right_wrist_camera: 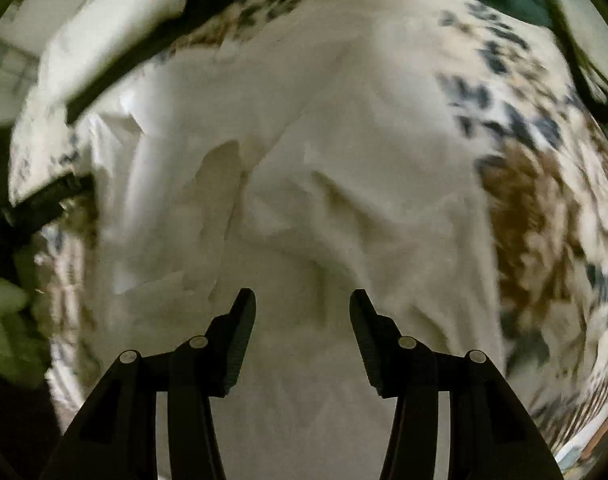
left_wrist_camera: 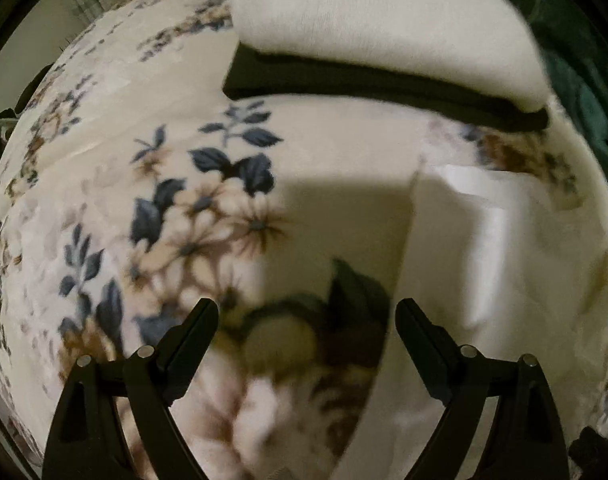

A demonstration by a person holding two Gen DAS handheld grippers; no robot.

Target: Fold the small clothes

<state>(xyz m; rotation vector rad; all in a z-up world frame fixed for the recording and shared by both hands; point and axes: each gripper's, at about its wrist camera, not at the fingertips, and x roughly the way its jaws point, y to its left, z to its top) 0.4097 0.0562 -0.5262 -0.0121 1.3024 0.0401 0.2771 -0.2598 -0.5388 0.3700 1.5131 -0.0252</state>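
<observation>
A white garment (right_wrist_camera: 304, 168) lies spread and creased on the floral blanket (left_wrist_camera: 183, 208). In the left wrist view its left edge (left_wrist_camera: 484, 248) shows at the right. My left gripper (left_wrist_camera: 307, 312) is open and empty above the blanket, just left of that edge. My right gripper (right_wrist_camera: 302, 304) is open and empty, directly over the middle of the white garment. The view is blurred, so I cannot tell whether it touches the cloth.
A folded stack, a white piece (left_wrist_camera: 384, 28) on a black piece (left_wrist_camera: 384, 84), lies at the far side of the blanket; it also shows in the right wrist view (right_wrist_camera: 115, 80). Dark green cloth (left_wrist_camera: 584, 80) lies at the far right. The left gripper (right_wrist_camera: 43, 204) shows at the left edge.
</observation>
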